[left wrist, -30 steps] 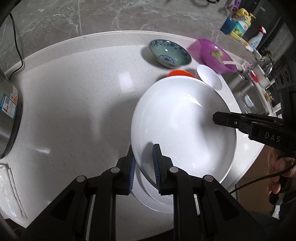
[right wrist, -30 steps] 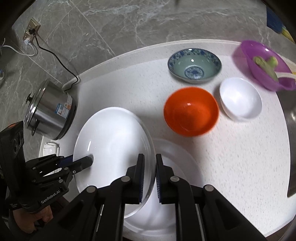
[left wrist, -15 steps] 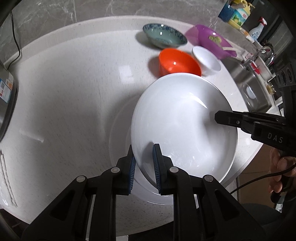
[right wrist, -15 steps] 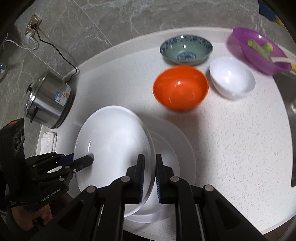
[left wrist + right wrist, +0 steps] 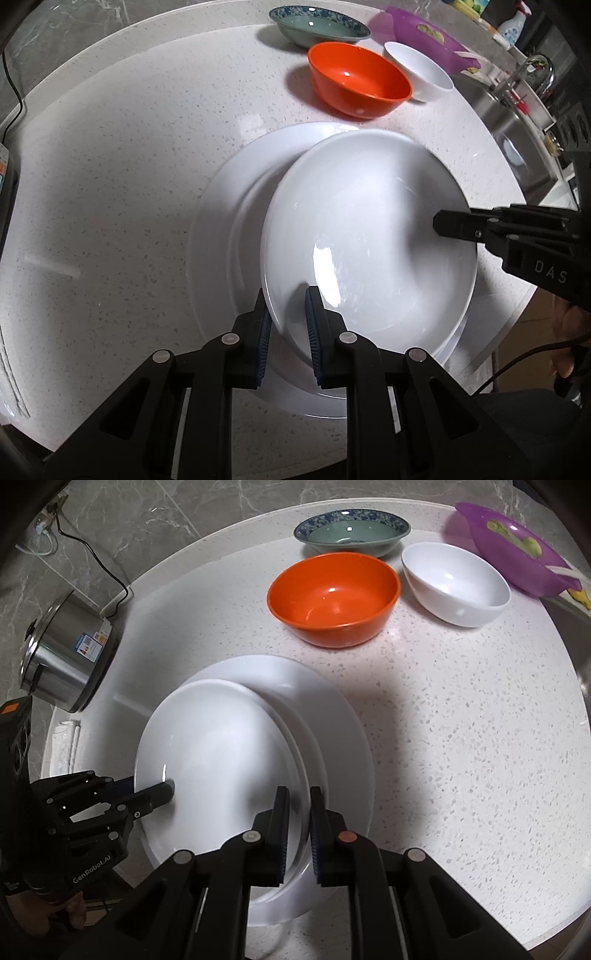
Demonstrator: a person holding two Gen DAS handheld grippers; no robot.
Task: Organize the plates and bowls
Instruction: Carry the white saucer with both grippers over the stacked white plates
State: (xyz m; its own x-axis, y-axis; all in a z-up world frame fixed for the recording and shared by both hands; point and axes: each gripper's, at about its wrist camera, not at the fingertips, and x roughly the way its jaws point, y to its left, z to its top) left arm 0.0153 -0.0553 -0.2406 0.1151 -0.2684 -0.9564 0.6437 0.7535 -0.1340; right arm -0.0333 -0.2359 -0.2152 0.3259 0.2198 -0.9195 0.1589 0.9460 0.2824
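Note:
A deep white plate point(image 5: 369, 236) point(image 5: 218, 760) hangs just above a wider flat white plate point(image 5: 229, 206) point(image 5: 332, 720) on the counter. My left gripper point(image 5: 286, 317) is shut on the deep plate's near rim in the left wrist view. My right gripper point(image 5: 297, 823) is shut on the opposite rim and shows at the right of the left wrist view point(image 5: 439, 225). Behind stand an orange bowl point(image 5: 358, 85) point(image 5: 332, 598), a small white bowl point(image 5: 421, 74) point(image 5: 458, 583) and a blue-patterned bowl point(image 5: 317, 26) point(image 5: 351, 531).
A purple bowl point(image 5: 513, 546) with food sits at the back right, next to a sink with a tap point(image 5: 532, 74). A steel cooker point(image 5: 66, 653) with its cord stands at the left, a folded cloth point(image 5: 68, 742) beside it. The white speckled counter point(image 5: 461, 738) has a curved edge.
Both grippers have sunk with the deep plate, which now hangs low over the flat plate. The bowls at the back look nearer and larger in both views.

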